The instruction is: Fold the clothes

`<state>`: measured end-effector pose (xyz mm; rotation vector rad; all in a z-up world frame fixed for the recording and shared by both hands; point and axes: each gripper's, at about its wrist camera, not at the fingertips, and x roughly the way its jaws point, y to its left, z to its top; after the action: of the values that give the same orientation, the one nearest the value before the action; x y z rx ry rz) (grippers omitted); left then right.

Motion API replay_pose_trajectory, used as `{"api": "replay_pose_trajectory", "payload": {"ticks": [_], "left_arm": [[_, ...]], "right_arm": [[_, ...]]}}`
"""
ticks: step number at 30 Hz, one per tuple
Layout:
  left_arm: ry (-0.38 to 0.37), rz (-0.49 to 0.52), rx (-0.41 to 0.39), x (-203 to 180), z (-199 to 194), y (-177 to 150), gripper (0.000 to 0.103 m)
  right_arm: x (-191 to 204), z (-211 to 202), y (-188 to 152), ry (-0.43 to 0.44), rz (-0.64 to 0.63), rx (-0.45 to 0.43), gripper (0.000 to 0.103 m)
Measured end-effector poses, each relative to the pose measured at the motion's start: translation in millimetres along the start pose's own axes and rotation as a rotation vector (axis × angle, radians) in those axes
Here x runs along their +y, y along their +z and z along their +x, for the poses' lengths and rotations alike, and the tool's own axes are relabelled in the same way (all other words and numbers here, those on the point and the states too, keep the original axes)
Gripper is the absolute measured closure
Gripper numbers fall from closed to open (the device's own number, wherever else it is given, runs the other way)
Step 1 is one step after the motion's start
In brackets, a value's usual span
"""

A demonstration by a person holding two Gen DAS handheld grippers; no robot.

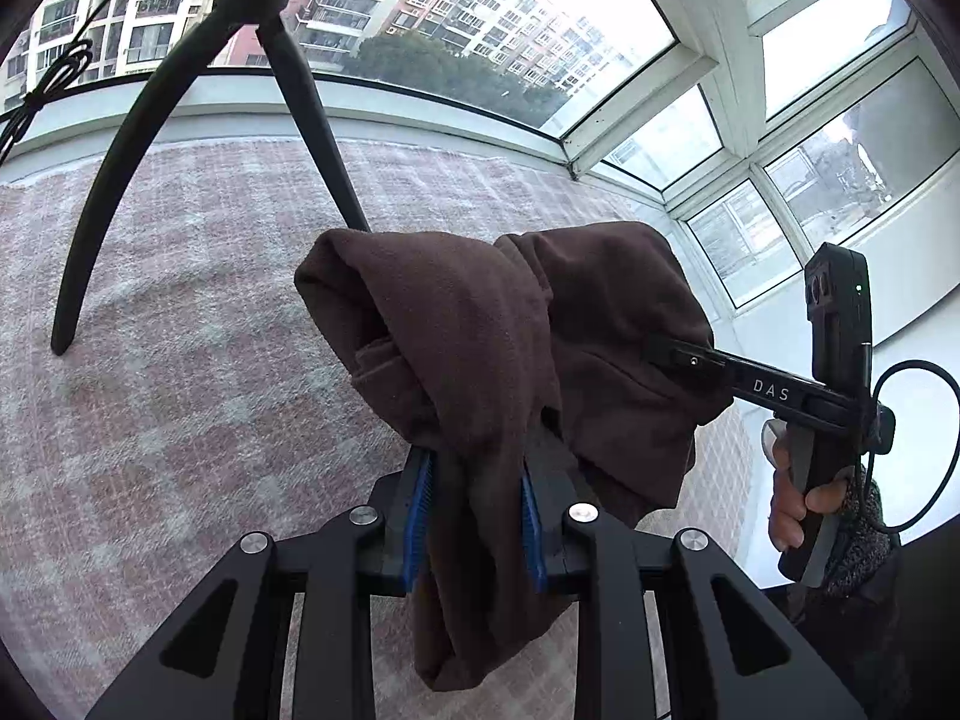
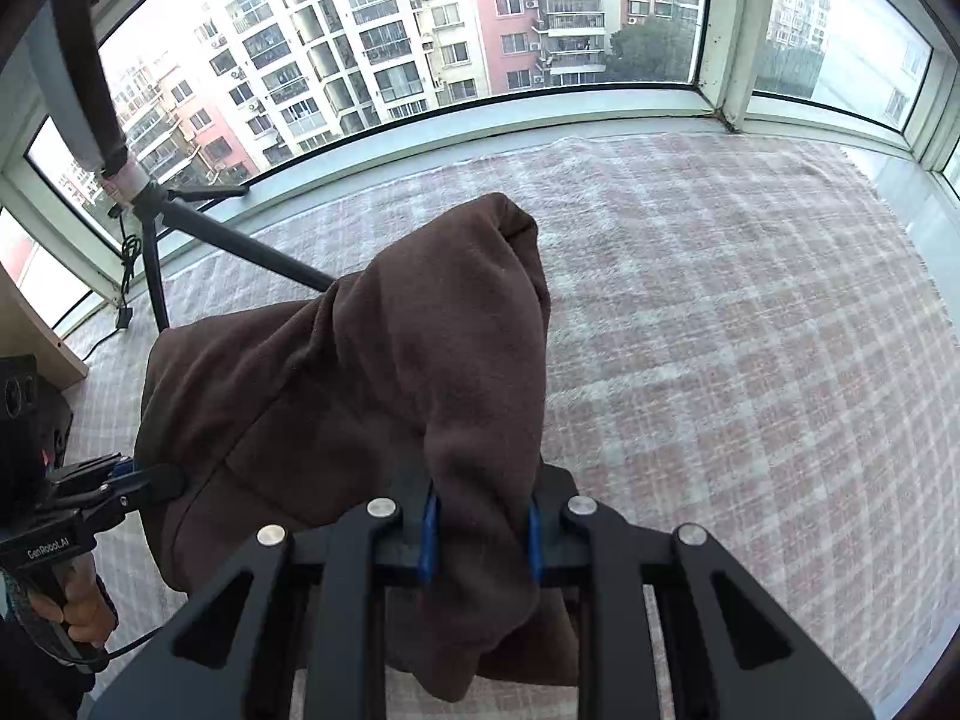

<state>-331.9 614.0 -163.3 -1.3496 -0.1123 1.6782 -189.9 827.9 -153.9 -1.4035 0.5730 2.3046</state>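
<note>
The left gripper (image 1: 474, 516) has its jaws clamped on a bunched fold of the brown garment (image 1: 480, 348), the cloth squeezed between the 2 blue pads (image 1: 420, 510) and hanging down below them. The right gripper (image 2: 480, 534) is clamped on another fold of the same brown garment (image 2: 360, 384), again between blue pads (image 2: 427, 534). The garment is lifted and drapes between the 2 grippers, above a pink and white checked blanket (image 1: 180, 360) that covers the surface below. In the left wrist view the right gripper (image 1: 672, 354) reaches in from the right side, its tip buried in the cloth, with the person's right hand (image 1: 792, 498) around its handle. A black tripod (image 1: 198, 108) stands on the blanket near the window (image 2: 420, 30), with apartment blocks outside
</note>
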Motion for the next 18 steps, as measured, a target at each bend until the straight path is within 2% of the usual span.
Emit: {"api": "replay_pose_trajectory", "payload": {"ticks": [4, 6, 8, 11, 13, 15, 16, 18], "left_arm": [[0.024, -0.007, 0.042, 16.1, 21.9, 8.3, 0.079], [0.020, -0.011, 0.060, 22.9, 26.8, 9.2, 0.077], [0.017, -0.014, 0.071, 27.1, 25.4, 8.2, 0.073], [0.013, -0.033, 0.077, 33.6, 11.5, 8.9, 0.072], [0.011, -0.034, 0.048, 32.6, -10.7, 10.2, 0.074], [0.002, -0.008, -0.001, 22.6, -34.4, 10.2, 0.074], [-0.017, 0.018, -0.008, 13.2, -39.8, 7.8, 0.074], [-0.058, 0.076, -0.010, -7.5, -46.5, 2.1, 0.074]], "right_arm": [[-18.4, 34.0, -3.4, -0.059, 0.030, 0.053, 0.082], [-26.3, 49.6, -7.3, -0.062, 0.046, 0.073, 0.082], [-32.9, 58.8, -10.0, -0.054, 0.058, 0.088, 0.076], [-39.9, 46.6, -7.8, -0.050, 0.073, 0.092, 0.068], [-41.2, 26.1, -6.8, -0.075, 0.076, 0.054, 0.066], [-36.8, 0.7, -7.6, -0.096, 0.063, -0.026, 0.065], [-32.2, -11.5, -10.6, -0.093, 0.052, -0.066, 0.065], [-17.5, -21.8, -16.8, -0.044, 0.015, -0.090, 0.066]]}}
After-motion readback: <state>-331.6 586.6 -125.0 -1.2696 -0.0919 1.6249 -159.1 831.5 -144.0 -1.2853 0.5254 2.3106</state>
